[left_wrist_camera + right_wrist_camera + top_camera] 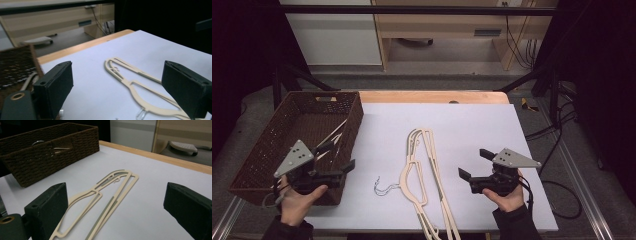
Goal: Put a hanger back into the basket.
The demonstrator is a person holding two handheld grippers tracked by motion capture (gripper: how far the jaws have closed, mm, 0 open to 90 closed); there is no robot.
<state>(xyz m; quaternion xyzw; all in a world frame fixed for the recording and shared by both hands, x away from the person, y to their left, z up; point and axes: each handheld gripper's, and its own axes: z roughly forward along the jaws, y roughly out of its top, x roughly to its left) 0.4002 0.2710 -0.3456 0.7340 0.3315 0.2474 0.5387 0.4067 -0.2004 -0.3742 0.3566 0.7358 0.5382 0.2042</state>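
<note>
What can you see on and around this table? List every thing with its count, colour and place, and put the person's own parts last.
Hangers on the sheet: at least two, cream, overlapping at the middle of the table, one with a wire hook.
Hanger in the basket: at least one, cream, leaning at the right wall.
Basket: one, dark brown wicker, at the table's left edge.
Sheet: one, white, covering most of the table.
Table: one, light wood, a strip showing along the far edge.
Cabinets: pale wood and white, beyond the table.
Left gripper: one, black, jaws open, over the basket's near right corner.
Right gripper: one, black, jaws open, right of the hangers.
Hands: two, at the near edge.
</note>
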